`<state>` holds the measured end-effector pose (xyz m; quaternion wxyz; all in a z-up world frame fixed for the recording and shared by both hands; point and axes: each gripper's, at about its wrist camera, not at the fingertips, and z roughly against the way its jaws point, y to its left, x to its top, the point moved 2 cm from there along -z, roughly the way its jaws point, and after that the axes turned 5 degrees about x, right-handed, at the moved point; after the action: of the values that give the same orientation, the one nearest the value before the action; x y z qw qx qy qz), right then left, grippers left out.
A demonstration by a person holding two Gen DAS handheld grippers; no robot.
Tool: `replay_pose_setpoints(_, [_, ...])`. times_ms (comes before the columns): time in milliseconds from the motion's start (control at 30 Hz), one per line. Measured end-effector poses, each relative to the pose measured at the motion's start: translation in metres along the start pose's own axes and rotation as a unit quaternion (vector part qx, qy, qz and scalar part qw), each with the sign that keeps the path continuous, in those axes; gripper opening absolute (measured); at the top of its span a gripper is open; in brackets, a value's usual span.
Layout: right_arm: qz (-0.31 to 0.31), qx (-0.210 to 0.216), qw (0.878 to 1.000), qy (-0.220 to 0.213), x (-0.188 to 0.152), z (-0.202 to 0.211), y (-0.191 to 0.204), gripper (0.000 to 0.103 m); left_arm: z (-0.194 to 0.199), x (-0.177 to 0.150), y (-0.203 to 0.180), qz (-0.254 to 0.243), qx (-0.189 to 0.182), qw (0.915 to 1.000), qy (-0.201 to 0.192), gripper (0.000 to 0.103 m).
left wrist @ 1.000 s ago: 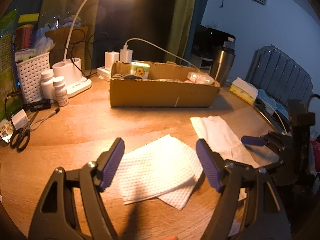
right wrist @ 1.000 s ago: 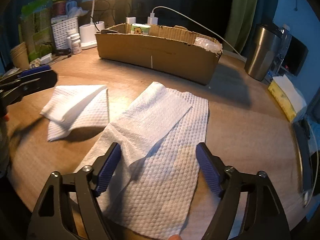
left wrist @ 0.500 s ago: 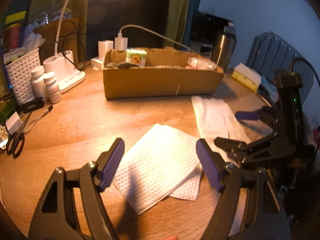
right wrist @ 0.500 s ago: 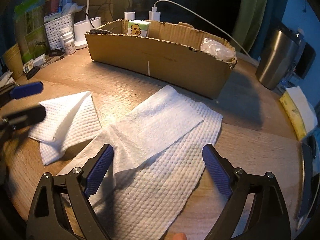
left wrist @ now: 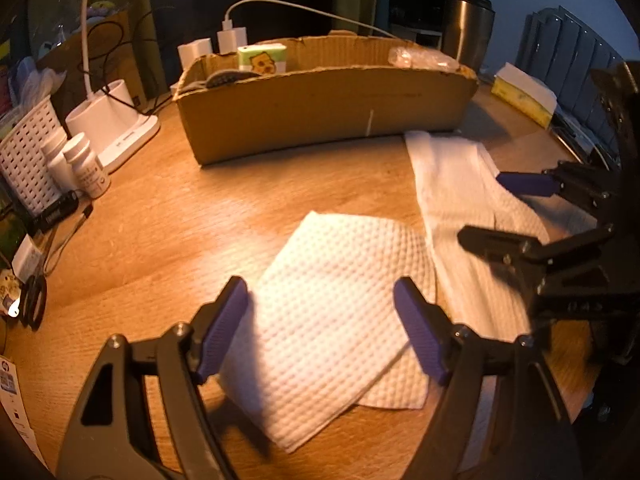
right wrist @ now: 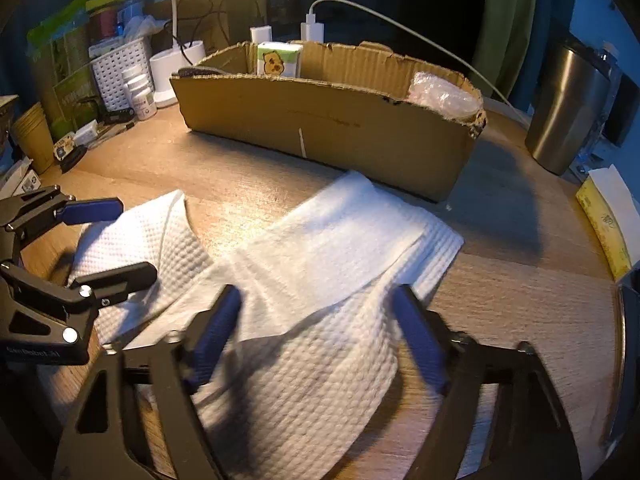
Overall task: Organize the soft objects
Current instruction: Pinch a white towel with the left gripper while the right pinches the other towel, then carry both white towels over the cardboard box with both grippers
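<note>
At about nine o'clock on the wooden table [left wrist: 152, 216], a folded white paper towel [left wrist: 332, 300] is lying flat under the left gripper [left wrist: 326, 328], whose purple pads are set apart on either side of it and are opening slightly, with nothing pinched. Just beside it, toward three o'clock, a longer paper towel [right wrist: 320, 280] is spread loosely with one flap doubled over, its far end nearly touching the cardboard box [right wrist: 332, 120] at twelve o'clock. The right gripper [right wrist: 316, 332] is held over the near part of this sheet; its jaws are closing, the towel is seen between them, but no pinch on it is made yet. The step in hand is judged to be the pick-up of the two towels for tidying, each being lined up by its own gripper. For the next move, the pads would probably have to be lowered to the table and closed on an edge or a raised fold, since a thin flat sheet is easily missed or dragged, and the doubled flap could be opened out if only one layer is caught.
</note>
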<state>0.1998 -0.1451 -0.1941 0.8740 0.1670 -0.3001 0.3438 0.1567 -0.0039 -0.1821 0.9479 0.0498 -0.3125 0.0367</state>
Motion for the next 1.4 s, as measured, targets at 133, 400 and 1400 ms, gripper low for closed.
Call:
replay_pose_setpoints(133, [-0.011, -0.003, 1.0, -0.01, 0.0, 0.003, -0.005, 0.039, 0.0, 0.0, 0.0, -0.001, 0.0, 1.0, 0.0, 0.076])
replay_pose_setpoints(400, [-0.041, 0.018, 0.999, -0.031, -0.002, 0.014, -0.015, 0.009, 0.007, -0.001, -0.018, -0.032, -0.027, 0.9989, -0.021, 0.021])
replay_pose_setpoints(1400, [-0.034, 0.036, 0.988, -0.149, 0.031, 0.104, -0.011, 0.009, 0.083, 0.037, -0.009, 0.005, -0.062, 0.9878, -0.143, 0.019])
